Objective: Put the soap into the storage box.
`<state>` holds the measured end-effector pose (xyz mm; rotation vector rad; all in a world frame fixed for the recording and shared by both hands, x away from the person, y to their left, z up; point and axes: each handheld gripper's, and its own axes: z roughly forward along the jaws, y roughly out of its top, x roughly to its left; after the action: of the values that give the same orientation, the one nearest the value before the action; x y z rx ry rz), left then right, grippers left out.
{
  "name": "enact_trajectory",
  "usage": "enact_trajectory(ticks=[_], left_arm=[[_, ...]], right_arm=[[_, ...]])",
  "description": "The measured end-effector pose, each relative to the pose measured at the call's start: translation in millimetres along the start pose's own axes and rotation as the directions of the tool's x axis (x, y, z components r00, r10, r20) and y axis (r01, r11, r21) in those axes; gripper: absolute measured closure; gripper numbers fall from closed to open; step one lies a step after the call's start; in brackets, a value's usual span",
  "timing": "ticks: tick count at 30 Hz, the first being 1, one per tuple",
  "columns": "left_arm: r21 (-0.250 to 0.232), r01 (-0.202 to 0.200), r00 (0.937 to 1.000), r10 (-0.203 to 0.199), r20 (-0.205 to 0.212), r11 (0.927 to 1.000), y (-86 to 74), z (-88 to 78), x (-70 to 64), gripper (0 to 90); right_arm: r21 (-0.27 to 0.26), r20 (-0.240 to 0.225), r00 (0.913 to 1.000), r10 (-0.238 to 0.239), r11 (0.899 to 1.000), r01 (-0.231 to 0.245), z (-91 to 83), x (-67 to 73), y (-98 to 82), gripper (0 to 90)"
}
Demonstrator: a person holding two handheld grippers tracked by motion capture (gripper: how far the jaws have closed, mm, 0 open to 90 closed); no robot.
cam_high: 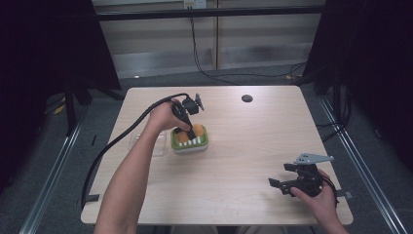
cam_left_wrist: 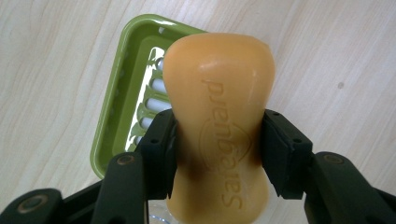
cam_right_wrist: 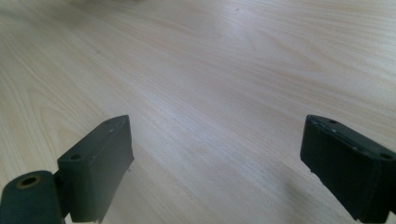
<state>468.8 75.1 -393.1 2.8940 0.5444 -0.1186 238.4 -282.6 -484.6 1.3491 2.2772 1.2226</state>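
Observation:
An orange bar of soap (cam_left_wrist: 219, 112) with embossed lettering is pinched between the jaws of my left gripper (cam_left_wrist: 217, 154), which is shut on its lower half. It hangs over a green soap dish (cam_left_wrist: 119, 100) with a white slotted insert. From above, the left gripper (cam_high: 187, 127) points down into the green dish (cam_high: 191, 144) near the table's middle left, with the soap (cam_high: 184, 138) showing orange inside. My right gripper (cam_high: 285, 182) rests low at the front right, jaws wide apart with bare wood between them; the right gripper (cam_right_wrist: 215, 172) holds nothing.
A clear plastic lid or tray (cam_high: 146, 144) lies just left of the dish, partly under the forearm. A round dark grommet (cam_high: 247, 98) sits near the far edge. The wooden table (cam_high: 243, 161) ends close behind my right hand. A black cable (cam_high: 122, 139) trails off the left side.

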Motion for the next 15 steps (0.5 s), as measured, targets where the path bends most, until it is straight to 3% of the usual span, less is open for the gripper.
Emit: enact_trajectory(ticks=[1,12,15], left_arm=[[-0.012,0.015,0.9999,-0.015,0.000,0.9998,-0.2,0.9,-0.5,50.1],[0.006,-0.019,0.9997,0.020,-0.013,0.9998,0.0,0.7,3.6,50.1],[0.006,-0.012,0.9998,0.012,-0.013,0.9999,-0.2,1.5,4.1,50.1]], right_arm=[[0.000,0.002,1.0000,-0.001,1.000,0.001,-0.4,-0.2,-0.1,9.1],[-0.001,0.002,1.0000,0.003,1.000,-0.003,-0.7,-0.2,-0.1,9.1],[-0.002,0.001,1.0000,0.002,1.000,-0.002,-1.0,-0.1,0.0,9.1]])
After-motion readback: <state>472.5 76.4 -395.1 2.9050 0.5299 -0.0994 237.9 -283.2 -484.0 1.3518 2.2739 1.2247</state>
